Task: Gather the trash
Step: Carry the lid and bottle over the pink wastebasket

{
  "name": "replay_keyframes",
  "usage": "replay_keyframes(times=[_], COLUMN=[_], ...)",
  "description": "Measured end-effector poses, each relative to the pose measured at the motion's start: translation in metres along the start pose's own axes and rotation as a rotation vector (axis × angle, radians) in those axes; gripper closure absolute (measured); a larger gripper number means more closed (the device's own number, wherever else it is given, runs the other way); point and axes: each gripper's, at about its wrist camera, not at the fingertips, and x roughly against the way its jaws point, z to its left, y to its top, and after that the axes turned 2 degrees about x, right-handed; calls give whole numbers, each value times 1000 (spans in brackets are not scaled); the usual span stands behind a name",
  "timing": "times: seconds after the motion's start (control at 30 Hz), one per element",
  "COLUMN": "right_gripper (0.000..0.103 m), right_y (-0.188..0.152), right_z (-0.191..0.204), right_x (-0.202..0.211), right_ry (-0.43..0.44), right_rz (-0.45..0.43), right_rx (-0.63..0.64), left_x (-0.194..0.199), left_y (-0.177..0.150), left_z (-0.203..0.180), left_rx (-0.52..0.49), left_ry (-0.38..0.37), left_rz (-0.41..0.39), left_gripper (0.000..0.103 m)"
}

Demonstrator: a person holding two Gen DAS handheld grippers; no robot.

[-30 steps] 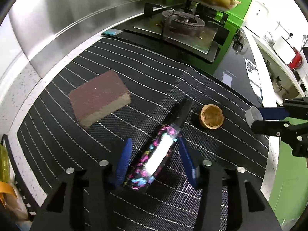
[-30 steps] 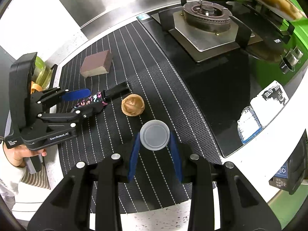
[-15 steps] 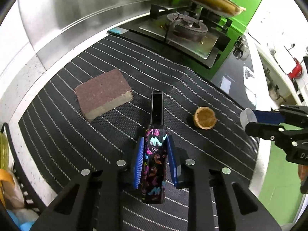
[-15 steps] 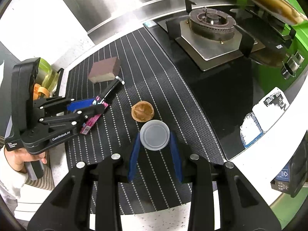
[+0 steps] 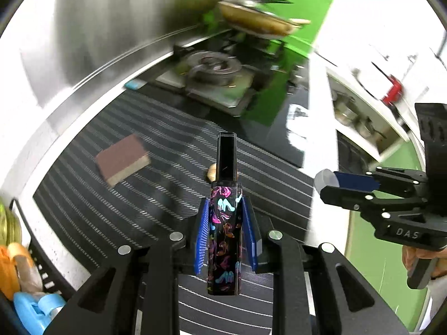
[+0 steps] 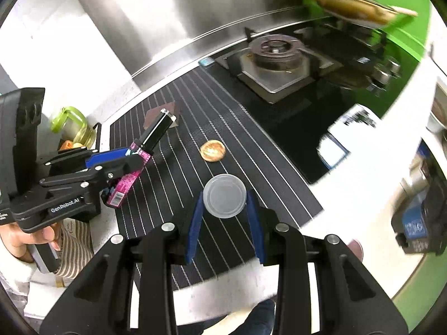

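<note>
Trash split three ways: patterned box [image 5: 225, 231] clamped in left claw [image 5: 225, 233], clear lid [image 6: 224, 199] clamped in right claw [image 6: 225, 217], nutshell [image 6: 212, 150] loose on mat [image 6: 251, 150], mid-bench, far of both claws.

Left claw: closed on box, blue pads [image 5: 202, 231] on its long sides, box lifted off mat, black end sticking out far past the pads. Seen from right wrist view: box [image 6: 148, 145] tilted, black end up toward sponge [image 6: 153, 115].

Right claw: closed on lid, gripping rim edge-on only. Seen from left view as lid [image 5: 325, 178] poking out of the fingertips.

Risks:
- Box long and cantilevered, grip near one end only. Likely to pivot or slide between pads on a fast swing. Both views motion-blurred, so moving quickly now.
- Box tip could clip sponge [image 5: 123, 157] or nutshell [image 5: 211, 170] if lowered or yawed; nutshell looks light and round, would roll off toward hob [image 6: 275, 55].
- Lid thin and probably flexible; edge pinch could buckle it and let it pop out. Too much squeeze worse, not better.
- Claws close together over bench; crossing paths risks knocking one item out of the other.
- Bin not in view in either camera, so drop point unknown; blind carry adds risk.
- Nutshell not yet picked; both claws full, needs a second trip. Easy to forget.
- Sponge probably not trash; no reason to grab it.
</note>
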Motion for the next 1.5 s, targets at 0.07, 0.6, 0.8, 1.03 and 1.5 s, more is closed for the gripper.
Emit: replay_keyframes(times=[0.07,0.6,0.8,1.03,1.5], right_gripper=[71,71,71,71,71], right_y=[-14,-158,-197,-215,-243], right_z=[-8,-155,-230,-296,-381], right_x=[15,107,91,39,-71], right_ry=[-20,-231,-250,-231,-209], right_rz=[-17,-44,21,81,114], right_rx=[-36,-302,-317,-288,-357], left_x=[3,-56,-109,-176,-307], left_y=[0,-30,-42,-50,-63], left_z=[-16,-211,-255,-275,-286], left_rx=[-41,-274,-249,-207,-275], left_ry=[-20,-229,-212,-191,-211], left_rz=[3,80,126,169,264], left_gripper=[80,80,80,80,80])
